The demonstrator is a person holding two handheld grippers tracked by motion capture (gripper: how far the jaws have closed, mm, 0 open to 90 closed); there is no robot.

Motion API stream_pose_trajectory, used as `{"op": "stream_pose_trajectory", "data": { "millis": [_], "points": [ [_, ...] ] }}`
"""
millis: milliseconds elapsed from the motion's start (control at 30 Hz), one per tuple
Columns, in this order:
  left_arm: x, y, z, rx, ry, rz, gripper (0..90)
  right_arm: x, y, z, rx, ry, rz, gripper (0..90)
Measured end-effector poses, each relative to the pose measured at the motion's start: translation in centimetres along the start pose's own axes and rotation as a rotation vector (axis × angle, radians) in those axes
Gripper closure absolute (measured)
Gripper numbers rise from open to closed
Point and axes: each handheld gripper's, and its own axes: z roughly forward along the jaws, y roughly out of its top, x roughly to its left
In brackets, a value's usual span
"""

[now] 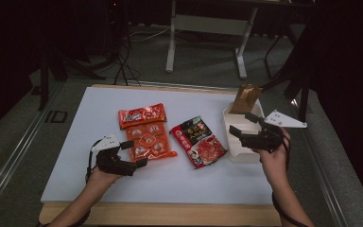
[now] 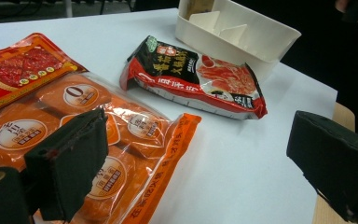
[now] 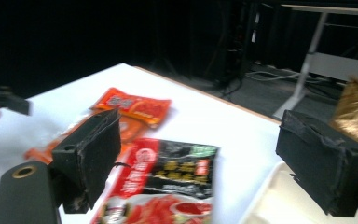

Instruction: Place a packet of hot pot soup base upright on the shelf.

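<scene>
While both grippers stand released, the right gripper (image 1: 240,124) nears the red-black sauce pouch (image 1: 199,140): light, floppy, slick film; pinch its near edge.

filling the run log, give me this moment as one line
left gripper: open, over orange pack | right gripper: open, empty, over white bin | brown bag: in bin

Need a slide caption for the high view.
Two open hand-held grippers, left gripper and right gripper, over three food packets and a white bin.
</scene>
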Motion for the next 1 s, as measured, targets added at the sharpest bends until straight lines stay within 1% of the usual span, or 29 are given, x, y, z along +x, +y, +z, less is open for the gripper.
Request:
{"op": "stream_pose_trajectory", "data": {
  "millis": [33, 67, 100, 133, 167, 267, 300, 333, 400, 433, 467, 533, 567, 600, 667, 700, 733, 767, 800, 867, 900, 967, 1000],
  "points": [
    [-0.1, 0.1, 0.1, -0.001, -0.005, -0.003, 9.6, 0.7, -0.4, -0.2, -0.013, 0.007, 0.005, 13.6],
    [-0.1, 0.2, 0.2, 0.005, -0.008, 0.002, 12.3, 1.1, -0.6, -0.2, -0.013, 0.015, 0.006, 13.3],
    [-0.3, 0.3, 0.3, 0.01, 0.002, 0.008, 14.0, 1.5, -0.9, -0.3, -0.001, 0.017, 0.004, 13.2],
    [-0.4, 0.4, 0.4, 0.019, 0.003, 0.013, 14.7, 1.8, -1.1, -0.3, 0.004, 0.023, 0.007, 13.2],
    [-0.5, 0.5, 0.6, 0.028, 0.003, 0.015, 14.8, 2.1, -1.2, -0.4, 0.01, 0.031, 0.014, 13.2],
    [-0.8, 0.8, 1.2, 0.048, 0.014, 0.022, 23.2, 2.7, -1.6, -0.7, 0.012, 0.033, 0.021, 13.1],
    [-0.9, 1.0, 1.4, 0.061, 0.02, 0.027, 23.8, 2.8, -1.7, -0.8, 0.004, 0.034, 0.026, 13.1],
    [-1.0, 1.1, 1.6, 0.066, 0.018, 0.031, 30.3, 3.0, -1.7, -1.0, -0.001, 0.036, 0.031, 13.1],
    [-1.2, 1.5, 2.2, 0.093, 0.023, 0.034, 38.9, 3.2, -1.7, -1.3, -0.006, 0.043, 0.034, 13.2],
    [-1.2, 1.6, 2.6, 0.106, 0.011, 0.039, 45.1, 3.4, -1.7, -1.6, -0.012, 0.041, 0.036, 13.2],
    [-1.4, 1.7, 2.9, 0.118, 0.022, 0.044, 50.5, 3.5, -1.7, -1.8, -0.014, 0.043, 0.04, 13.2],
    [-1.5, 2.0, 3.6, 0.144, 0.019, 0.05, 57.7, 3.7, -1.7, -2.3, -0.034, 0.042, 0.044, 13.2],
    [-1.5, 2.0, 3.6, 0.144, 0.019, 0.05, 59.6, 3.7, -1.7, -2.3, -0.034, 0.042, 0.044, 13.2],
    [-1.6, 2.2, 4.5, 0.17, 0.034, 0.061, 59.6, 3.8, -1.8, -2.5, -0.038, 0.043, 0.043, 13.2],
    [-1.8, 2.4, 5.4, 0.197, 0.052, 0.076, 65.3, 4.0, -2.0, -3.1, -0.051, 0.039, 0.044, 13.3],
    [-1.8, 2.5, 5.8, 0.212, 0.047, 0.078, 67.8, 4.0, -2.0, -3.2, -0.052, 0.038, 0.042, 13.3],
    [-1.8, 2.6, 6.2, 0.223, 0.051, 0.081, 70.7, 4.0, -2.1, -3.3, -0.053, 0.032, 0.04, 13.3],
    [-1.8, 2.8, 6.6, 0.241, 0.055, 0.083, 73.3, 4.0, -2.2, -3.4, -0.055, 0.034, 0.045, 13.4],
    [-1.7, 3.0, 7.0, 0.257, 0.051, 0.086, 75.9, 3.9, -2.2, -3.5, -0.056, 0.038, 0.05, 13.4],
    [-1.6, 3.3, 7.9, 0.289, 0.074, 0.101, 80.3, 3.9, -2.4, -3.6, -0.057, 0.036, 0.052, 13.5],
    [-1.4, 3.5, 8.3, 0.299, 0.07, 0.092, 83.5, 3.8, -2.5, -3.6, -0.056, 0.038, 0.051, 13.5],
    [-1.2, 3.8, 9.3, 0.329, 0.094, 0.088, 88.1, 3.8, -2.7, -3.5, -0.06, 0.043, 0.055, 13.5],
    [-1.1, 4.0, 9.8, 0.337, 0.094, 0.087, 89.1, 3.8, -2.7, -3.5, -0.056, 0.044, 0.054, 13.5]
  ]
}}
